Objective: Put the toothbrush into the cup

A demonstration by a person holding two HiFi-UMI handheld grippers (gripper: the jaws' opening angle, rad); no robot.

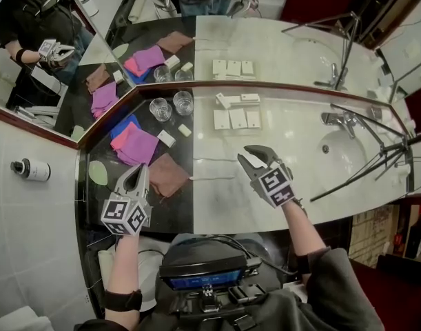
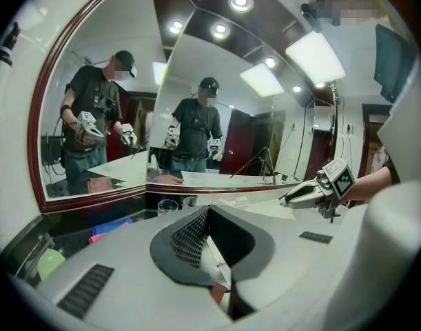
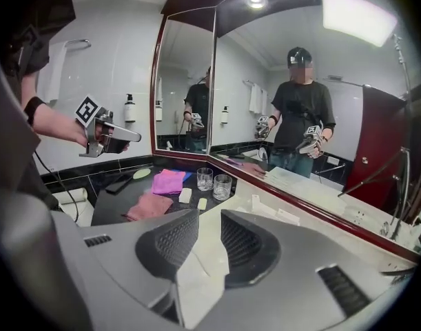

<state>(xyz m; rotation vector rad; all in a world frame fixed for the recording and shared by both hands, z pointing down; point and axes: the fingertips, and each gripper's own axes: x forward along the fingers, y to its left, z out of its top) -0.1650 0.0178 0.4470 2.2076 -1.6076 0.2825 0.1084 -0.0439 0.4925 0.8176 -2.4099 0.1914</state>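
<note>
**A:** Head view: where's the toothbrush?

**B:** A thin white stick, seemingly the toothbrush (image 1: 211,178), lies flat from the brown cloth's (image 1: 169,174) right edge toward the right gripper (image 1: 244,154), just short of its jaws; two glass tumblers (image 1: 172,106) stand beyond the cloth.

**A:** Left gripper view?

**B:** Left gripper (image 2: 209,226) closed, holding nothing; a sliver of cloth shows below.

**A:** Right gripper view?

**B:** Jaws partly apart; only white counter (image 3: 203,264) between them; I can't make out the toothbrush here.
</note>
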